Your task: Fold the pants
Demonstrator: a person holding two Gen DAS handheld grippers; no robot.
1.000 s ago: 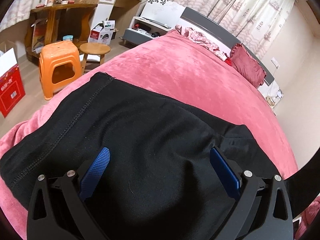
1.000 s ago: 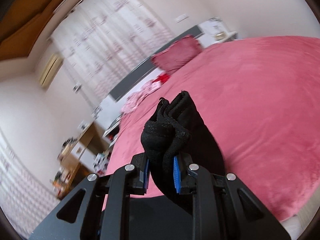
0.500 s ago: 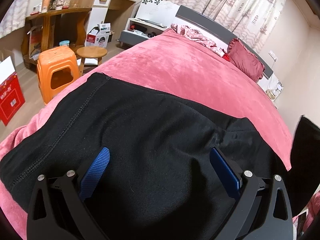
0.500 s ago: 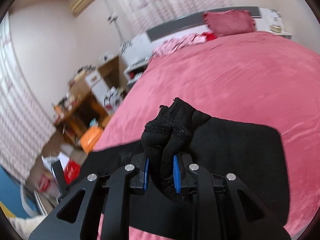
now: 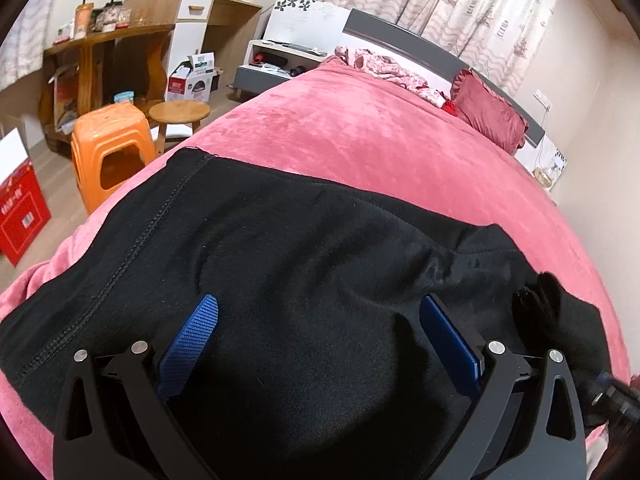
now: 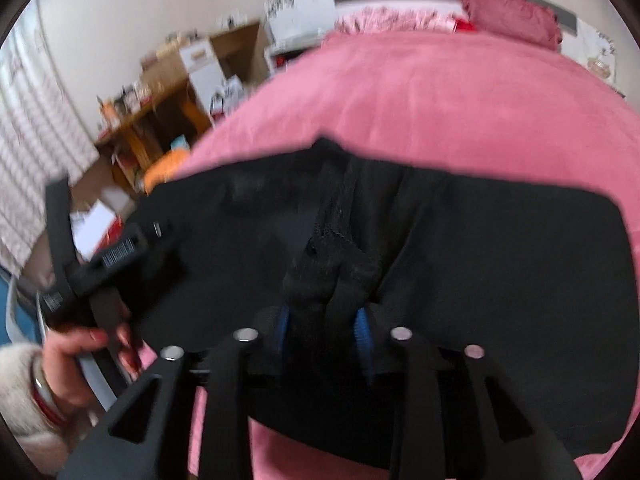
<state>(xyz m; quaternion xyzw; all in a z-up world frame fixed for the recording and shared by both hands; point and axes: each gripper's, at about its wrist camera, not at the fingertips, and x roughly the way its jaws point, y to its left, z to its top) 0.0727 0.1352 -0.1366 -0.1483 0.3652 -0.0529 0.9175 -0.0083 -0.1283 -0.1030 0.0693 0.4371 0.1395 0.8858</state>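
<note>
Black pants (image 5: 280,260) lie folded across the pink bed cover (image 5: 360,140). My left gripper (image 5: 320,332) hovers low over them, open wide, with nothing pinched between its blue pads. In the right wrist view, my right gripper (image 6: 322,330) is down on the pants (image 6: 500,260). Its jaws are opening, and the bunched leg ends (image 6: 328,276) still sit between the pads, slack. The same bunch (image 5: 536,300) shows at the right of the left wrist view. A hand (image 6: 80,344) holds the left gripper (image 6: 104,264) at the left.
An orange plastic stool (image 5: 112,148), a round wooden stool (image 5: 180,112) and a red box (image 5: 20,208) stand on the floor left of the bed. A wooden desk (image 5: 100,40) is behind them. A red pillow (image 5: 488,116) lies at the headboard.
My right gripper swung down and carried the leg ends over onto the pants beside the left gripper. Its pads then spread apart. The left gripper stayed where it was.
</note>
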